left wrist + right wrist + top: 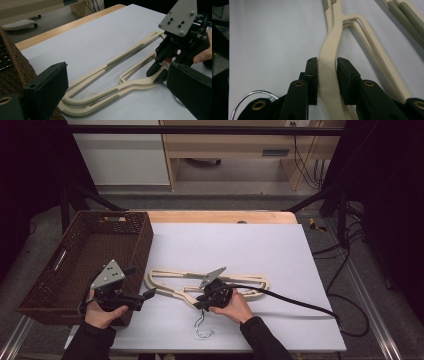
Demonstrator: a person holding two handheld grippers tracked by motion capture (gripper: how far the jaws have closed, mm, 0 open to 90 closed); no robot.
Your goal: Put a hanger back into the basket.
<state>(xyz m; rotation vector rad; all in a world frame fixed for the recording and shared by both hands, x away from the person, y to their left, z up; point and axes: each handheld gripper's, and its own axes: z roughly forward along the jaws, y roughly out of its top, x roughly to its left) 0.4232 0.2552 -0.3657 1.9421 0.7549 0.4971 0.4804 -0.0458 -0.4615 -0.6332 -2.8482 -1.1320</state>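
Two cream coat hangers (175,271) with grey-green ribbed strips lie stacked on the white tabletop. In the right gripper view, my right gripper (327,75) is shut on the neck of one hanger (329,52), a pad pressing each side. That hanger's wire hook (242,102) curls out beside the jaws; in the high view the hook (202,329) lies toward the front edge. My right gripper (200,305) sits at mid-table. My left gripper (148,294) hovers just left of the hangers' curved ends, open. Its own view looks over the hangers (130,83) between wide-apart jaws, with the right gripper (160,72) beyond.
A brown wicker basket (142,237) stands at the table's left edge, right beside my left hand, and its wall (15,67) shows in the left gripper view. The right gripper's black cable (295,301) trails across the table to the right edge. The white sheet (240,245) covers the table.
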